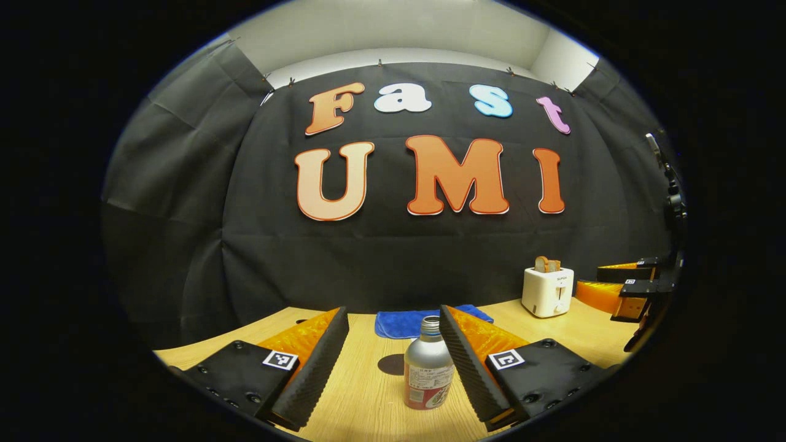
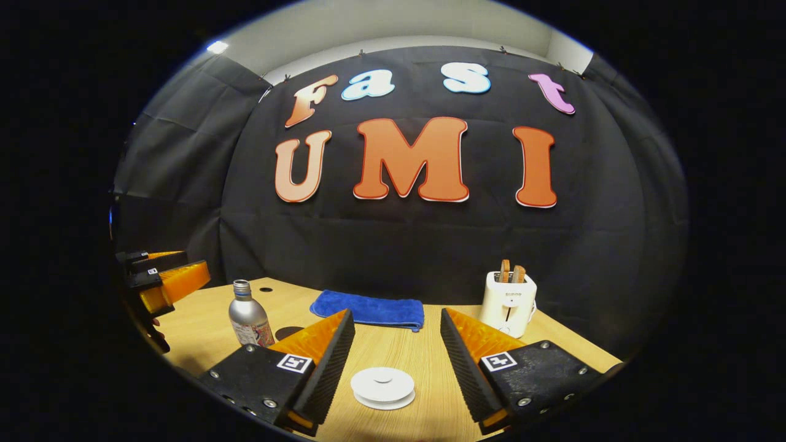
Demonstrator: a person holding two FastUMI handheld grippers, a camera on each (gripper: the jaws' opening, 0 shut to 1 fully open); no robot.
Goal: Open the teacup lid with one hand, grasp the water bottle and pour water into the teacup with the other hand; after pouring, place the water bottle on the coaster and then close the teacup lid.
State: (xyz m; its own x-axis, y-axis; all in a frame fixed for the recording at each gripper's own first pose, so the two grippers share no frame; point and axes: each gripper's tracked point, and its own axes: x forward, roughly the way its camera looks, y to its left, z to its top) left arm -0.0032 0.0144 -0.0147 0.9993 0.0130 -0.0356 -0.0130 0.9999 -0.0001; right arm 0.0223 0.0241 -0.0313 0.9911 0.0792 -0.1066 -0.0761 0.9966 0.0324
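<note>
Both grippers gape wide and hold nothing, the left gripper [image 1: 393, 356] around the bottle [image 1: 428, 368], the right gripper [image 2: 398, 362] around the teacup lid [image 2: 382, 387].

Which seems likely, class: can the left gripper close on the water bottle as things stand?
Probably yes. The left gripper is open, and the water bottle stands upright between its fingers, nearer the right one, with nothing in the way on the table.

Cloth-walled booth — toaster [image 2: 508, 302] on table [image 2: 417, 362]
</note>
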